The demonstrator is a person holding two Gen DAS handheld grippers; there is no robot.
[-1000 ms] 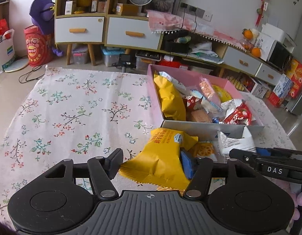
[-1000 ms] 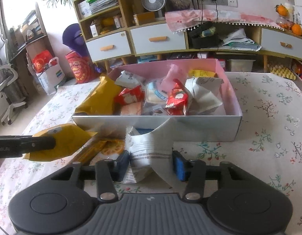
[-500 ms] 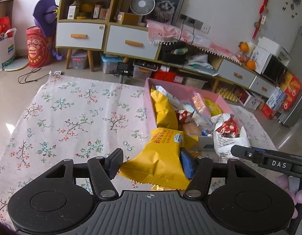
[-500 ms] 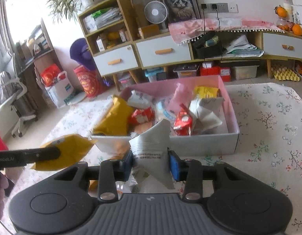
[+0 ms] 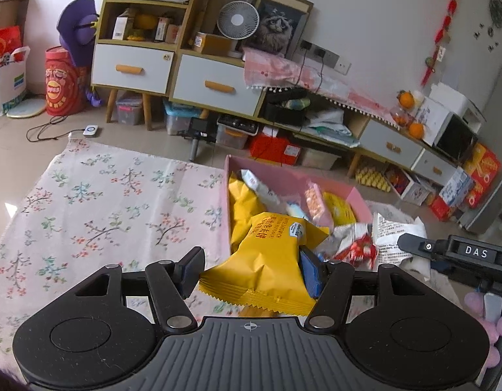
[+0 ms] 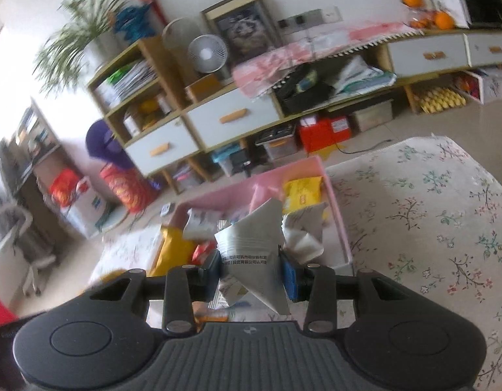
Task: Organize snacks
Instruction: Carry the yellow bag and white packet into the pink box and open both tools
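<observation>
A yellow snack bag [image 5: 267,260] is held between the pads of the left gripper [image 5: 251,268], the jaws standing about half apart and pressed on the puffy pack, which is tilted with its crimped edge toward the camera at about 6 o'clock. Beyond it, from 12 to 2 o'clock of the bag, a pink box [image 5: 355,192] is seen on the floral tablecloth [image 5: 104,202], filled with assorted packets, among them another yellow pack [image 5: 241,208] at the box's near left and a red-and-white packet [image 5: 355,247] at its near right. At 3 o'clock in the left wrist view the right gripper's black finger, lettered DAS, is seen from the side, with a white packet [image 5: 397,231] at its tip. In the right wrist view the right gripper [image 6: 251,272] is closed narrowly on that white printed packet [image 6: 251,251], both blue pads pressing its sides and the packet crumpled upward toward 12 o'clock. The pink box [image 6: 335,202] lies directly beyond it, from 11 to 1 o'clock, and the packet appears above the box's near edge, though whether it is over the interior cannot be told. The view is blurred. The tablecloth [image 6: 430,211] spreads toward 3 o'clock. A cabinet with white drawers [image 5: 215,88] and a small fan [image 5: 237,21] stand against the far wall at 12 o'clock.
</observation>
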